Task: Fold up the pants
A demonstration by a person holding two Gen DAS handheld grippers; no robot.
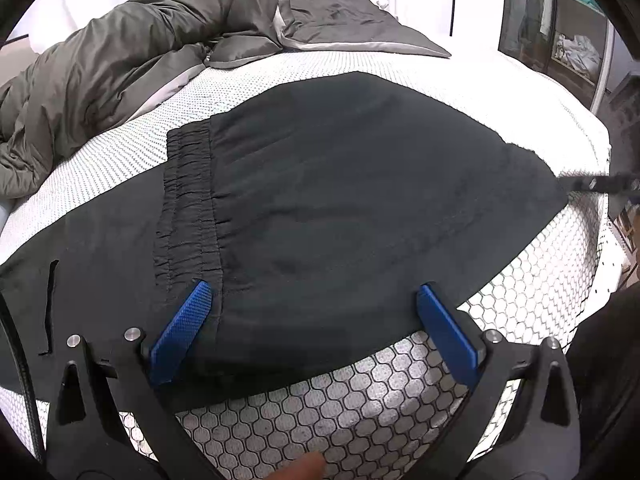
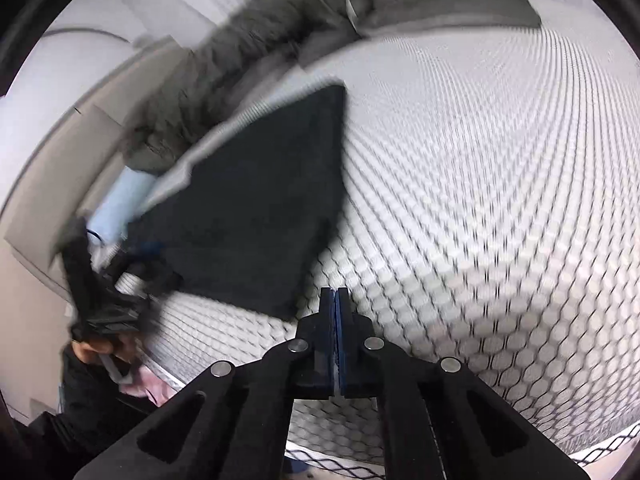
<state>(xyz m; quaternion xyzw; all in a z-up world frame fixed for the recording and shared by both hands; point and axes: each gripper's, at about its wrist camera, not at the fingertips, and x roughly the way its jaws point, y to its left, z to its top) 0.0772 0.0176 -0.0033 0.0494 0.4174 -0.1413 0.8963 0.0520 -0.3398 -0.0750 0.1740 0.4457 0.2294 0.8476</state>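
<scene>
Black pants point(image 1: 340, 208) lie folded flat on the white honeycomb-patterned mattress point(image 1: 304, 412), the gathered waistband point(image 1: 188, 204) toward the left. My left gripper point(image 1: 314, 300) is open, its blue pads point(image 1: 182, 332) spread over the pants' near edge, holding nothing. In the right wrist view, which is motion-blurred, the pants point(image 2: 256, 208) lie ahead and left. My right gripper point(image 2: 335, 294) is shut with its pads together and nothing between them, just off the pants' near right corner. The right gripper also shows at the right edge of the left wrist view point(image 1: 600, 183).
A rumpled grey-green duvet point(image 1: 120, 64) is heaped at the mattress's far left, with a flat dark cover point(image 1: 352, 24) beyond. A wardrobe point(image 1: 560, 32) stands far right. The left gripper and hand point(image 2: 104, 308) appear at left in the right wrist view.
</scene>
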